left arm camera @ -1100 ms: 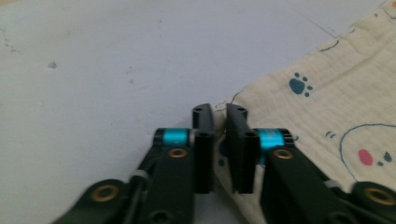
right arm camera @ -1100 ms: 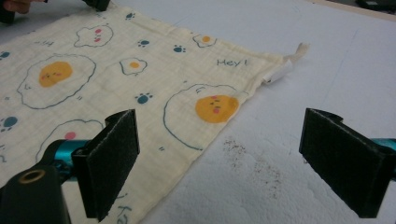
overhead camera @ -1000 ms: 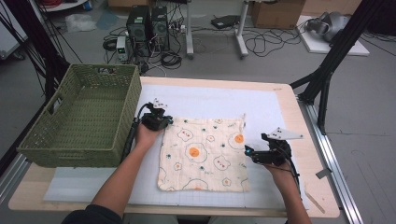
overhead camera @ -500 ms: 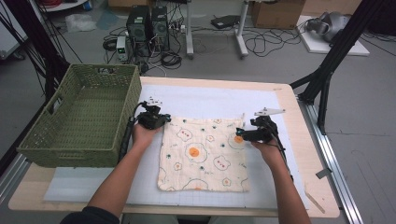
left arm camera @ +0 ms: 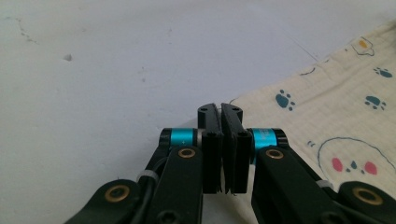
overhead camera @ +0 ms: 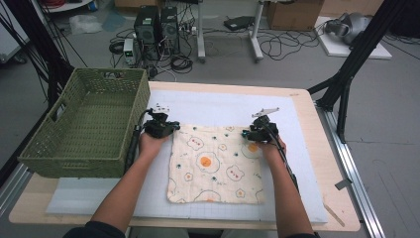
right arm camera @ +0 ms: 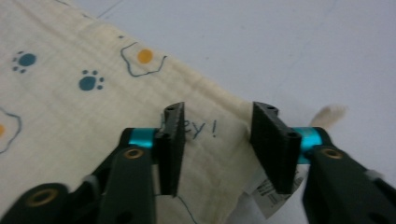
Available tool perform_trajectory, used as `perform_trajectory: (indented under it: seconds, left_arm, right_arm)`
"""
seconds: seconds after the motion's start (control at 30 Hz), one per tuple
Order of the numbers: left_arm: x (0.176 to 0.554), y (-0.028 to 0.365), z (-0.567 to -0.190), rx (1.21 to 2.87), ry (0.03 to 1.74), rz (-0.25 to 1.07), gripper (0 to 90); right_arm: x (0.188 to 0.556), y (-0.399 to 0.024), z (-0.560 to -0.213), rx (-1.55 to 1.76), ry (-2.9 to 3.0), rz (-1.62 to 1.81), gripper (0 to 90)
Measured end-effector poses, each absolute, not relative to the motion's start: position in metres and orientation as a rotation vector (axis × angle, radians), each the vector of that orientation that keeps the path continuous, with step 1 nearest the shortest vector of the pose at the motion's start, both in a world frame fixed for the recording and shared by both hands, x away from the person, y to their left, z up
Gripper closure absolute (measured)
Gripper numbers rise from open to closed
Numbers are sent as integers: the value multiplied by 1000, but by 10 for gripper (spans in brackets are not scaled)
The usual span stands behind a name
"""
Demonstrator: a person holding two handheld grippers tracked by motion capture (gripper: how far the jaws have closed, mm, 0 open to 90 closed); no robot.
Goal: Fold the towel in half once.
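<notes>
Bench (overhead camera: pixel 297 106) carries cloth (overhead camera: pixel 215 166), flat at frame centre. Judged soft, light, limp; best taken at corners. Left gripper (left arm camera: pixel 221 112) jaws clamped on upper-left corner. Right gripper (right arm camera: pixel 217 122) jaws apart, just been closing, straddling upper-right corner.

The green wicker basket (overhead camera: pixel 86 124) stands on the left part of the desk (overhead camera: pixel 317 148), just beside the left claw (overhead camera: pixel 166 126), and its tall wall blocks any sweep to that side. Behind the cloth (overhead camera: pixel 215 166) the white mat (overhead camera: pixel 218 106) lies bare up to the desk's far edge. To the right of the right claw (overhead camera: pixel 250 134), mat and desk are bare too.
</notes>
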State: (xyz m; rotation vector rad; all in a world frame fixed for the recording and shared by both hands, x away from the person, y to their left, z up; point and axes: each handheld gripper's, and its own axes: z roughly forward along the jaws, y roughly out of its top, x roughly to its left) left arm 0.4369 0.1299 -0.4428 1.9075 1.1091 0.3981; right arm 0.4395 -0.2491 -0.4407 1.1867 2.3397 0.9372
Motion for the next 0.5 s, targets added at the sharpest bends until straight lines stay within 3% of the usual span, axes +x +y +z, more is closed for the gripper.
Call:
perform_trajectory:
  seconds: [0.03,0.1,0.5]
  left_arm:
    - [437,131,-443,1912,1110,399,865]
    - [437,131,-443,1906,1115,400,866]
    - [432,137,-420,1779,1087,459,868]
  right_arm:
    - [439,-249,-440,1178,2352,941,754]
    - [439,-247,-439,1146,2381,939,865]
    - [433,-246,-419,1058,2222,985,881]
